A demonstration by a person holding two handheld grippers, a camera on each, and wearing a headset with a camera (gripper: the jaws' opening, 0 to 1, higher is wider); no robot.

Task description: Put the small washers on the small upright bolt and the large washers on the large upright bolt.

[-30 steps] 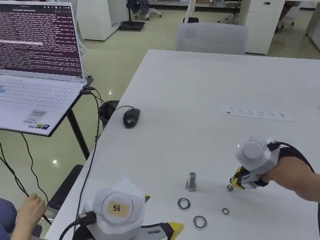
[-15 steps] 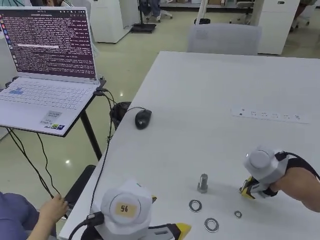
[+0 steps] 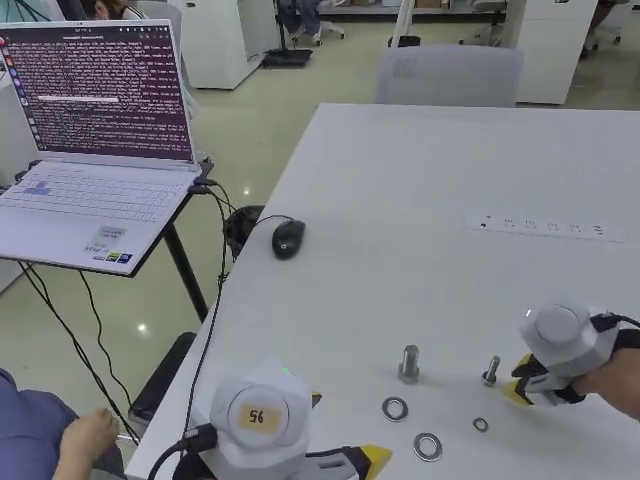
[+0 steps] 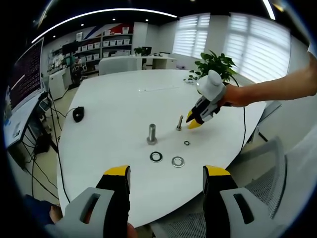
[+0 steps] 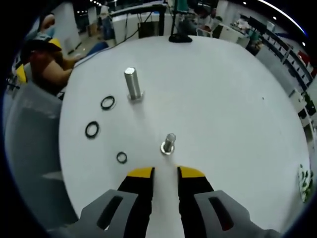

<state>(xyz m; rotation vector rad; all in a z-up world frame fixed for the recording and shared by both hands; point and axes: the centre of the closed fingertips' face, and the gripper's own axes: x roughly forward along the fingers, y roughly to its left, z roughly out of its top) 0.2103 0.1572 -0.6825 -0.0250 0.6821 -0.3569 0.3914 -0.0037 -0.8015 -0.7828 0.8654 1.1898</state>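
The large bolt [image 3: 409,362] [image 4: 152,134] [image 5: 132,84] stands upright on the white table [image 3: 420,200]. To its right stands the small bolt [image 3: 491,370] [image 4: 180,122] [image 5: 169,143]. Two large washers [image 3: 395,408] [image 3: 428,446] [image 5: 107,102] [image 5: 92,129] and a small washer [image 3: 481,425] [image 4: 186,143] [image 5: 122,157] lie flat in front of the bolts. My right gripper [image 3: 517,392] [image 4: 194,120] [image 5: 166,172] sits just right of the small bolt, jaws narrowly parted and holding nothing. My left gripper [image 3: 375,457] [image 4: 167,171] hovers wide open at the table's near edge.
A black mouse [image 3: 288,238] lies near the table's left edge, its cable running off the side. A laptop [image 3: 90,150] stands on a stand to the left. A white power strip [image 3: 545,228] lies farther back, and a grey chair [image 3: 450,75] stands at the far end.
My right gripper has drawn back to the right from the small bolt, which now stands free. The left gripper has stayed put; the head camera shifted slightly.
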